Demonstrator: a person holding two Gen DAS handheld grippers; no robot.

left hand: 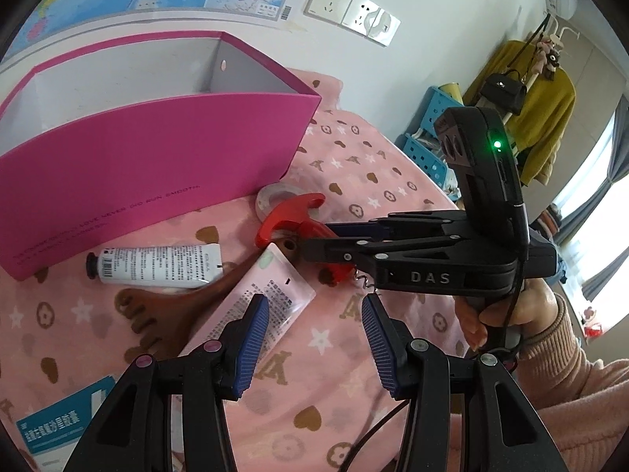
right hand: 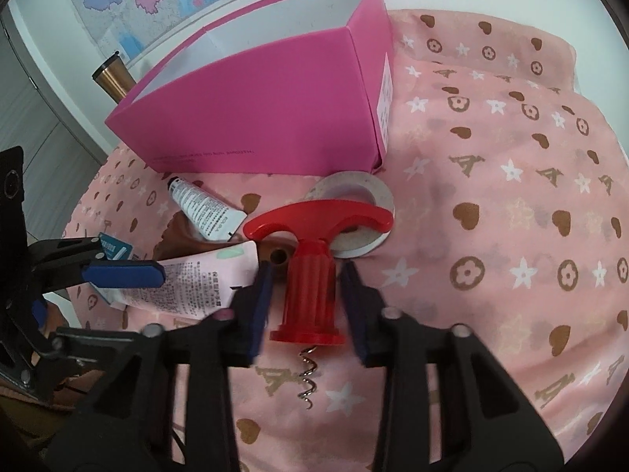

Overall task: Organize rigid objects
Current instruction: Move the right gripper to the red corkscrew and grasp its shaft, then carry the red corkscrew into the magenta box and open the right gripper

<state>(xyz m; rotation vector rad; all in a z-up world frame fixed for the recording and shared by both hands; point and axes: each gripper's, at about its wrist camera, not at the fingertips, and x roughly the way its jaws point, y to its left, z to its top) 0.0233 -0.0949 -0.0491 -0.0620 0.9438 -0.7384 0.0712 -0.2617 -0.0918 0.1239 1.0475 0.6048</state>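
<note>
The red corkscrew (right hand: 310, 275) lies on the pink blanket (right hand: 491, 236), directly between the pads of the right tongs (right hand: 306, 287). Its long axis runs straight away from these tongs: the T-handle is at the far end, toward the pink box (right hand: 255, 118), and the steel spiral points back under the tongs. A small gap is seen on each side of the ribbed barrel, so the right tongs are judged open, nothing gripped yet. The right hand is clearly the nearer 1.

The left tongs (left hand: 314, 314) are open and empty, over the corner of a pink tube (left hand: 271, 295). Only the right view shows the spiral and the gaps; the left view shows the right tongs (left hand: 314, 240) from the side, covering the barrel.
</note>
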